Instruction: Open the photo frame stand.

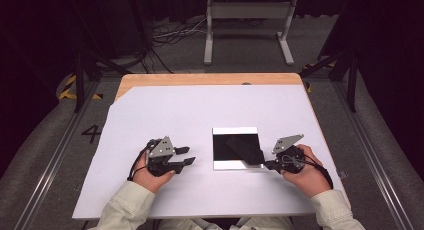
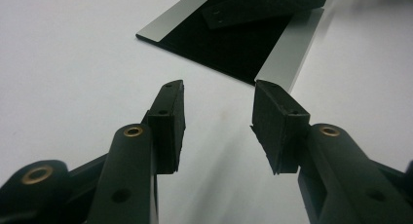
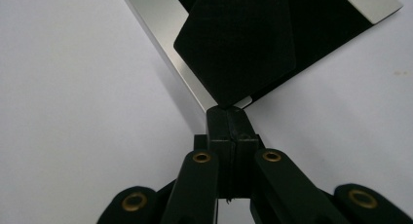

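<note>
Near the front right of the white worktop [image 1: 150, 110] lay the black square sheet with silver borders [image 1: 235, 147]. Right gripper [image 1: 265, 165] clamped, apparently on a dark flap's [image 3: 238, 48] corner, partly peeled up. Left gripper [image 1: 186, 156] spread wide, empty. Peeling barely begun.

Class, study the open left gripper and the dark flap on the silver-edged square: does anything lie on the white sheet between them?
Nothing visible does. Bare white sheet separates the left gripper from the square. The right gripper is shut on the dark flap at the square's near corner.
</note>
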### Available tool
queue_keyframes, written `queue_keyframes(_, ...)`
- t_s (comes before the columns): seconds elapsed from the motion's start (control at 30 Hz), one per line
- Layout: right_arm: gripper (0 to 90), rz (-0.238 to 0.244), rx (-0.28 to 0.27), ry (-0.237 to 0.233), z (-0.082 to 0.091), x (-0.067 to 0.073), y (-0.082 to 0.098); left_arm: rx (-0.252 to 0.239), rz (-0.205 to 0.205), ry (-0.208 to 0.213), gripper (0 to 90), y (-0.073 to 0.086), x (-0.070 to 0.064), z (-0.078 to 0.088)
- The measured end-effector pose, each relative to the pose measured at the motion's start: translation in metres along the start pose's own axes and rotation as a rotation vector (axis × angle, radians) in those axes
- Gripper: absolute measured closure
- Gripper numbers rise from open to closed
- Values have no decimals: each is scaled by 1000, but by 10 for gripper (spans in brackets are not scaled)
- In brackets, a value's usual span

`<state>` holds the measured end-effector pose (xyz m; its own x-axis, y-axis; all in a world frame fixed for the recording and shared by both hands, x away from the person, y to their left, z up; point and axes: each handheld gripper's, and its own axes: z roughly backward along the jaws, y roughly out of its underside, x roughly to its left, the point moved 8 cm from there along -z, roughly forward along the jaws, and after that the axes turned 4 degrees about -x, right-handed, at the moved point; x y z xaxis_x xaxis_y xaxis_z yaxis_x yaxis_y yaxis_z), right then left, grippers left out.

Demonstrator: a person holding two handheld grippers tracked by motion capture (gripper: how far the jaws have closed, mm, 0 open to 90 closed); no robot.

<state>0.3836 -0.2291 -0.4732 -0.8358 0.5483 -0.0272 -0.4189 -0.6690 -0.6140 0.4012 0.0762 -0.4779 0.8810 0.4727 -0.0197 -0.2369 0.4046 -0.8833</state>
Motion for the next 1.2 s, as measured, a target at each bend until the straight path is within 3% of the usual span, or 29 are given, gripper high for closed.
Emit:
queue_keyframes(0.23, 900, -9, -83, -4, 5, 0, -7, 0, 1, -4, 561, 0, 1, 0)
queue_keyframes(0.4, 900, -18, -180, -19, 9, -2, -13, -4, 3, -11, 544, 0, 2, 0)
queue_keyframes(0.6, 900, -37, -256, -36, 9, -3, -16, -10, -3, -10, 534, 1, 2, -1)
queue_keyframes(0.93, 900, -57, -393, -19, 12, -3, -26, 2, 13, -6, 526, 5, 5, -5)
queue_keyframes(1.13, 900, -86, -480, -9, 12, -3, -32, 9, 25, -9, 530, 7, 7, -5)
queue_keyframes(1.2, 900, -122, -514, -21, 11, -4, -33, 12, 28, -7, 531, 8, 7, -5)
